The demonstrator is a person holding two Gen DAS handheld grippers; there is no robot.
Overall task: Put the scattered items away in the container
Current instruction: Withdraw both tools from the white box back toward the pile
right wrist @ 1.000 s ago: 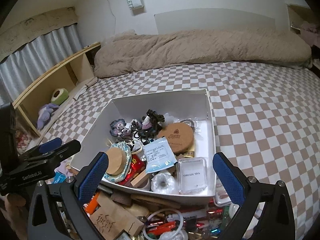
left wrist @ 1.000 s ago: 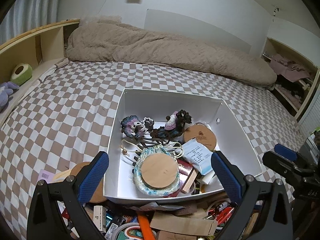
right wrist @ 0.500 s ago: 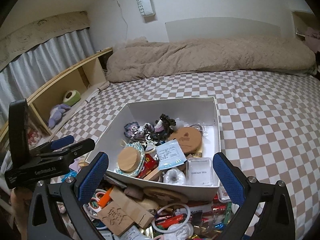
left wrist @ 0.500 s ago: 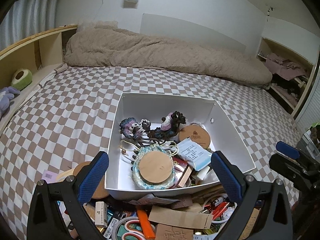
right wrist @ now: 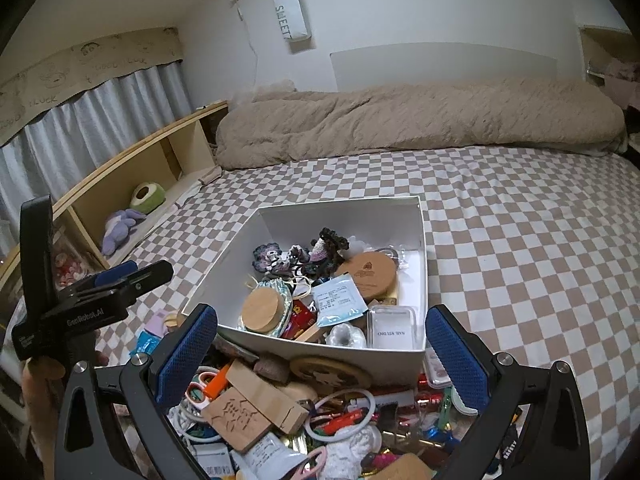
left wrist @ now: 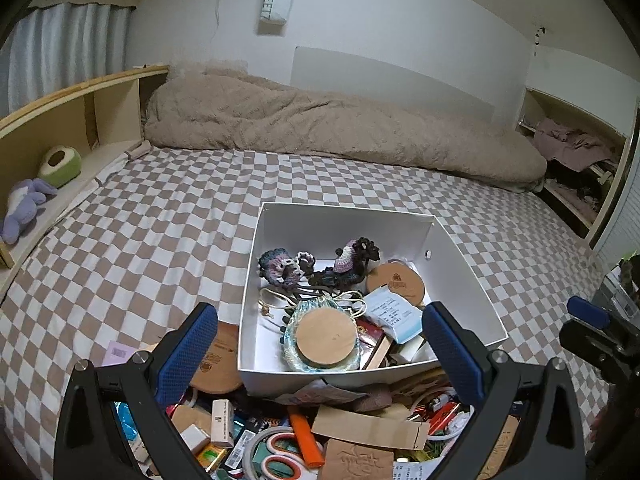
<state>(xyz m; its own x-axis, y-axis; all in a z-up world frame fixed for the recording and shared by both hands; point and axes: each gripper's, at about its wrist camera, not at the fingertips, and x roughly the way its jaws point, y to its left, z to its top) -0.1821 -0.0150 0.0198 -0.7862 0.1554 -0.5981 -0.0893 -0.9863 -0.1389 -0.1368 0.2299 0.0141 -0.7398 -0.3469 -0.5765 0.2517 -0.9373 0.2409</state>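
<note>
The white box (left wrist: 460, 276) sits on the checkered bed (left wrist: 160, 220), just beyond a heap of loose items (right wrist: 320, 416) that presses against its near wall. Inside it already lie crocheted pieces (left wrist: 280, 268), a round wooden lid (left wrist: 326, 336) on a glassy dish, a brown leather disc (right wrist: 368, 272), a sealed packet (right wrist: 338, 300) and a clear plastic case (right wrist: 392, 326), so by my reading the job is partly done. Much is left outside: orange-handled scissors (left wrist: 280, 456), an orange marker (left wrist: 306, 436), a carved wooden block (right wrist: 244, 416), white rings (right wrist: 340, 412), a wooden disc (left wrist: 218, 360) left of the box, and small packets. The left claw (left wrist: 320, 356) hangs spread wide above the near pile, gripping nothing. The right claw (right wrist: 322, 356) is likewise spread and empty over the same heap. A rumpled beige duvet (right wrist: 400, 120) lies at the far end of the bed.
</note>
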